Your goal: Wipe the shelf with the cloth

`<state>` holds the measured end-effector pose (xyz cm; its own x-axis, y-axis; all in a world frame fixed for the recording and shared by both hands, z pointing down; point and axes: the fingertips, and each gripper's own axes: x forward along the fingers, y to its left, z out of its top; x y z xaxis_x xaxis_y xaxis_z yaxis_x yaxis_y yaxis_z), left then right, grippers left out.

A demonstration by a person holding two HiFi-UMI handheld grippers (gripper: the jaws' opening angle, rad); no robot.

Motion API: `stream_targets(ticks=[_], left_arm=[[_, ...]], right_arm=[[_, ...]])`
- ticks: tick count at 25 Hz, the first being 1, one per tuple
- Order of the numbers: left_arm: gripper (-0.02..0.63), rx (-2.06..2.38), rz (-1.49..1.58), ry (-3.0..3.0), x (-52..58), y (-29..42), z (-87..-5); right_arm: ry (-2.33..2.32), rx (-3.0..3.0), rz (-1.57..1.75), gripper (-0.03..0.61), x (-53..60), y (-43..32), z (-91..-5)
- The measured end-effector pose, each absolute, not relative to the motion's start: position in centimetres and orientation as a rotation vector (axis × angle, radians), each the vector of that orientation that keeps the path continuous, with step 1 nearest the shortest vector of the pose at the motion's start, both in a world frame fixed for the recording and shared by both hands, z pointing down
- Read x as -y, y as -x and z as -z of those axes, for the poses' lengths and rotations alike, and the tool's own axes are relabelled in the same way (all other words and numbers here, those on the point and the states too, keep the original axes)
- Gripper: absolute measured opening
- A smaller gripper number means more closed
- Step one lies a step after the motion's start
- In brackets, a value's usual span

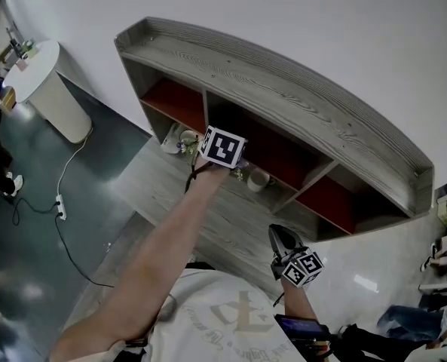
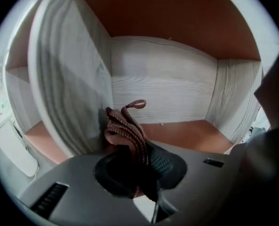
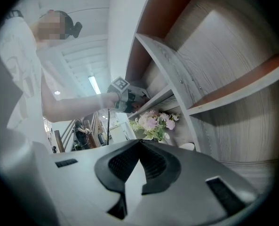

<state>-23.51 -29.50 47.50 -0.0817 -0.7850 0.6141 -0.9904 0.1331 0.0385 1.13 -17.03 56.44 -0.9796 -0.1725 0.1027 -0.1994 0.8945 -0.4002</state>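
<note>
Brown ribbed cloth (image 2: 127, 126), bunched and clamped in the left tongs (image 2: 140, 166), held at the mouth of the middle bay of the shelf (image 1: 283, 89), against or just beside that bay's left divider (image 2: 78, 93). Pressed together on nothing, the right tongs (image 3: 138, 145), hanging low in front of the shelf and well apart from it.

Likely trouble, judged from here:
- Wiping with only a small wad poking past the tips, so scraping hard plastic on the wood instead of cloth.
- Knocking over the flowers (image 3: 153, 121) or the cup (image 1: 258, 179), both just beside the left tongs at the shelf's front, on any wide sweep.
- Snagging the loose loop at the top of the cloth on the divider's edge and pulling the cloth free.

No brand, label or legible writing on shelf or cloth. Only black-and-white square markers on the cubes (image 1: 223, 148), and a pale emblem on the shirt (image 1: 231, 315), too faint to read.
</note>
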Motion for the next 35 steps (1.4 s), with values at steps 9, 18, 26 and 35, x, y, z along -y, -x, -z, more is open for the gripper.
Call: stream_targets(ticks=[9,18,26,35], left_arm=[[0.062,1.933,-0.389,-1.767,25.1,23.3,-46.8],[0.063,1.903,-0.202,-1.906,18.7,22.3,-48.8],[0.063,1.838,-0.111,-1.961,14.3,22.6,-51.1],[0.064,1.706,-0.076,-2.035,10.5,24.9,-53.5]], right_arm=[[-0.121,2.985,-0.615,0.006,15.4,-0.3,-56.6],[-0.062,2.973,-0.609,0.006,13.7,2.5,-56.8],[-0.125,2.974,-0.591,0.005,13.1,6.4,-56.6],[-0.193,2.981,-0.548,0.005,13.2,11.5,-55.8]])
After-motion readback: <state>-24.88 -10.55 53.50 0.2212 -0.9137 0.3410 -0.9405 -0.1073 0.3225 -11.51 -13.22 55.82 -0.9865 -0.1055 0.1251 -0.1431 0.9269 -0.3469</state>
